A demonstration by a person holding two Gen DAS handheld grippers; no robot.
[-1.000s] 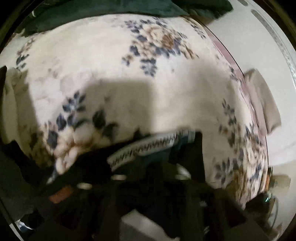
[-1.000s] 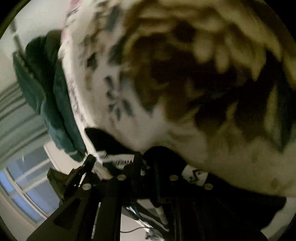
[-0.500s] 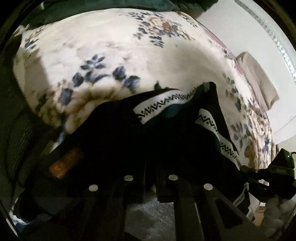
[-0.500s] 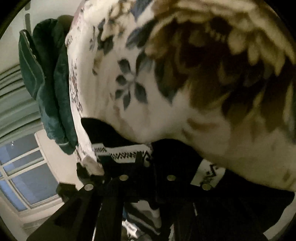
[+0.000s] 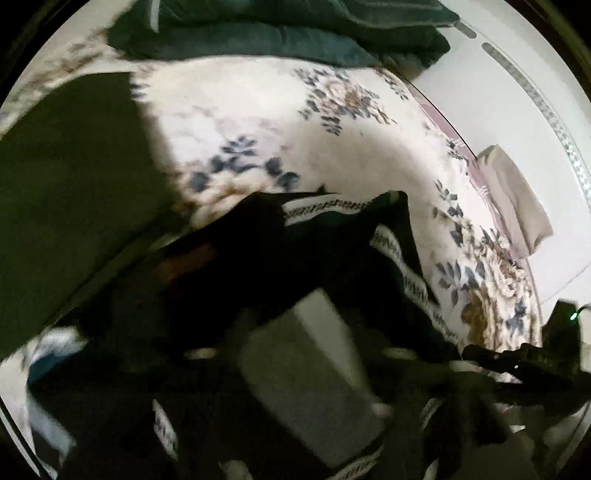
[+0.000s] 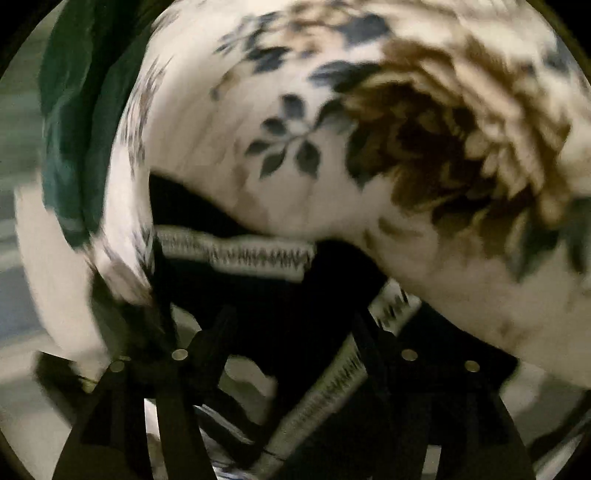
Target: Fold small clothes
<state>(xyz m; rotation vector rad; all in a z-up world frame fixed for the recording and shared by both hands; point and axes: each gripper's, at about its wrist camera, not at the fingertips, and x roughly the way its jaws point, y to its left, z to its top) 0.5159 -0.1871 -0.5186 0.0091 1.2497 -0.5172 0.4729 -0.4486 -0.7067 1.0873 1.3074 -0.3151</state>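
A small black garment [image 5: 332, 258] with white zigzag-patterned trim lies on the floral bedspread [image 5: 295, 140], bunched at the near edge. It also shows in the right wrist view [image 6: 280, 302], with its trim band [image 6: 236, 254] across the middle. My left gripper [image 5: 295, 354] is dark and blurred, and its jaws now stand apart. My right gripper [image 6: 291, 332] has its fingers spread, with the black cloth lying between and under them. The right gripper shows in the left wrist view [image 5: 517, 362] at lower right.
Dark green pillows or a duvet [image 5: 280, 33] lie at the far end of the bed. A beige folded cloth [image 5: 513, 199] sits at the right edge by the white wall. A large dark shadow [image 5: 66, 192] covers the left. A grey block [image 5: 310, 387] shows below.
Both grippers, shut on the black garment earlier, have opened their jaws. The left view has swung and pulled back, showing more of the bed. Both views are motion-blurred.
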